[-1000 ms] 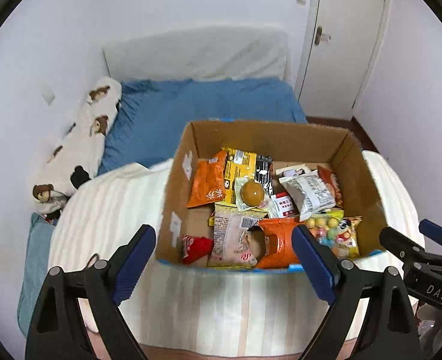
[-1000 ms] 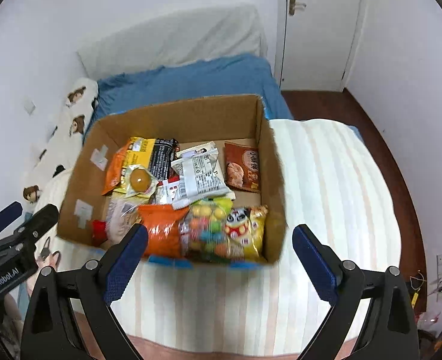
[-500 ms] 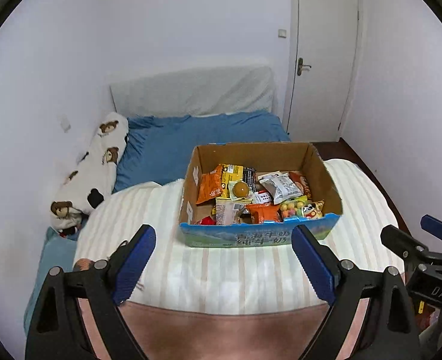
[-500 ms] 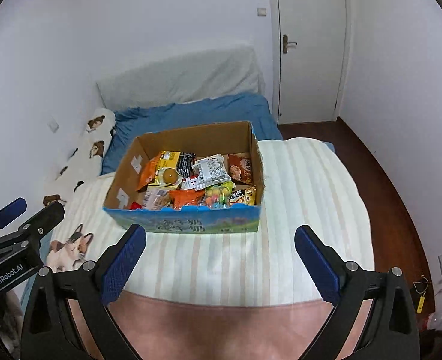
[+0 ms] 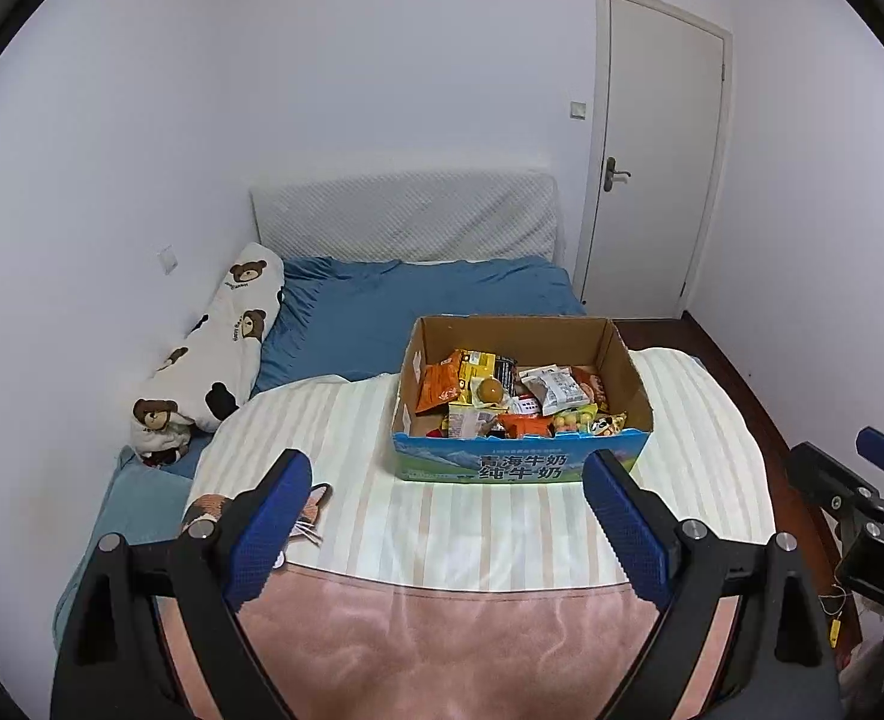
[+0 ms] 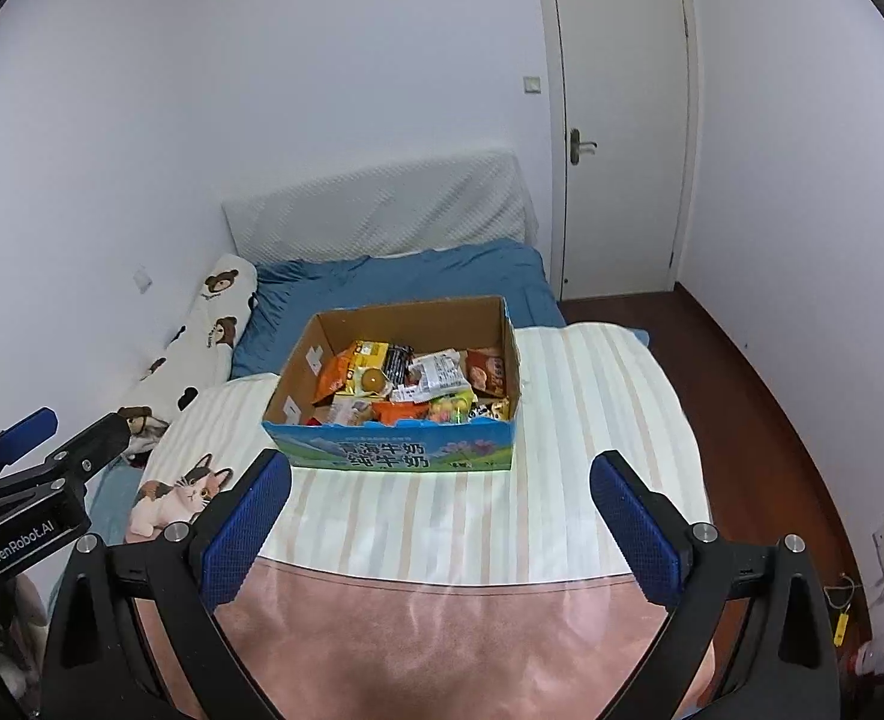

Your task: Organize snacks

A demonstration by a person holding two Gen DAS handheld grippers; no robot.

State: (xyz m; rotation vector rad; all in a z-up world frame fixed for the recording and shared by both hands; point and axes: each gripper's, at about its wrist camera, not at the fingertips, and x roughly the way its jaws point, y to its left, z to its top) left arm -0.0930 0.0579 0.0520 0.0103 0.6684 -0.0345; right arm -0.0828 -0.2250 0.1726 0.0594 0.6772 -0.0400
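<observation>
Both claws, left claw (image 5: 446, 507) and right claw (image 6: 440, 504), gape wide and empty low in frame, well apart from the snack box (image 5: 520, 467) at centre on the bed (image 5: 345, 468), its long side crosswise, neither clearly nearer.

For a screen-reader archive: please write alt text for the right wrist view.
An open cardboard box packed with snack packets sits on a striped blanket on a bed, beyond the open, empty right gripper. The left gripper shows at the left edge.

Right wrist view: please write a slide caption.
Open right gripper facing a snack-filled cardboard box on the bed.
</observation>
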